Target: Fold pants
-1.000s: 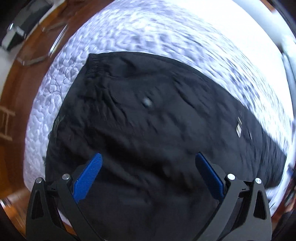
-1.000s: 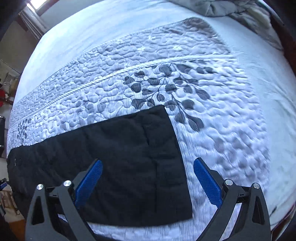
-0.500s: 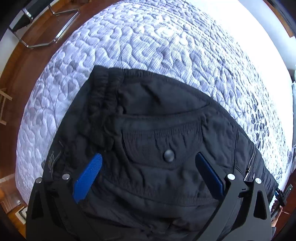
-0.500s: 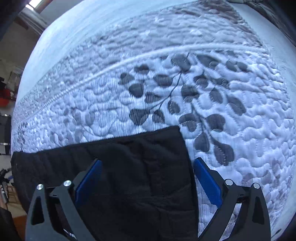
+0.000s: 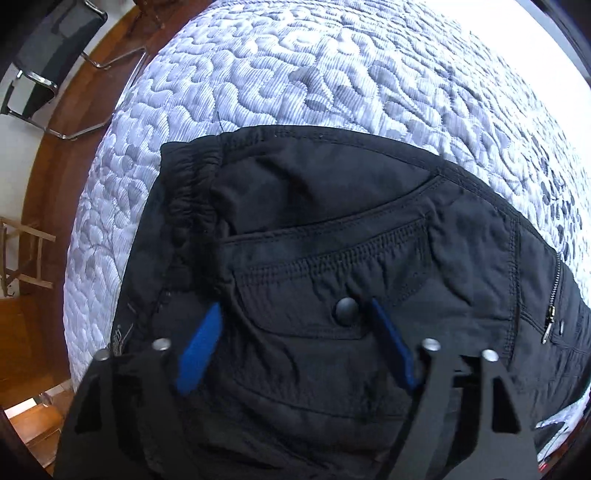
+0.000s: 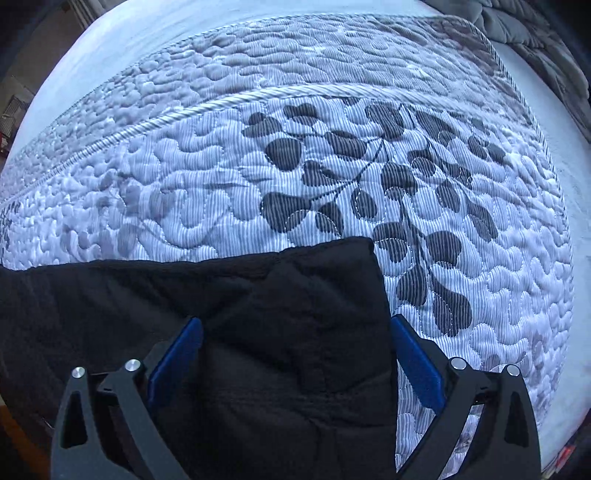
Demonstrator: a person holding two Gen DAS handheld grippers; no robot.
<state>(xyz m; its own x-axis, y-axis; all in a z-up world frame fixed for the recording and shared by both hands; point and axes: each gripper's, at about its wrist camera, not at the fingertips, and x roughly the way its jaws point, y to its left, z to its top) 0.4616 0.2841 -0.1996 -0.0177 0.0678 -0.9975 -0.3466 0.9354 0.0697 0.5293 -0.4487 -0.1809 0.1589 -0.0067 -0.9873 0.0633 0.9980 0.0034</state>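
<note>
Black pants (image 5: 332, 229) lie flat on a quilted bed. The left wrist view shows the waist end: elastic waistband at upper left, a back pocket flap with a snap button (image 5: 346, 311), a zipper at the right. My left gripper (image 5: 295, 325) is open and low over the pocket, its blue pads (image 5: 201, 347) straddling the flap. The right wrist view shows the leg end (image 6: 258, 314), with the hem edge running down the right. My right gripper (image 6: 295, 343) is open, low over the cloth, its right pad just past the hem over the quilt.
The bed cover (image 6: 332, 166) is white-grey quilting with a dark leaf print and a corded seam. A grey blanket (image 6: 535, 29) lies at the far right corner. Beyond the bed's left edge are wood floor (image 5: 48, 177), a metal-frame chair (image 5: 51, 55) and a wooden stand (image 5: 22, 254).
Both grippers have come down closer to the pants. The left moved toward the pocket and its jaws narrowed somewhat. The right moved toward the hem end.
</note>
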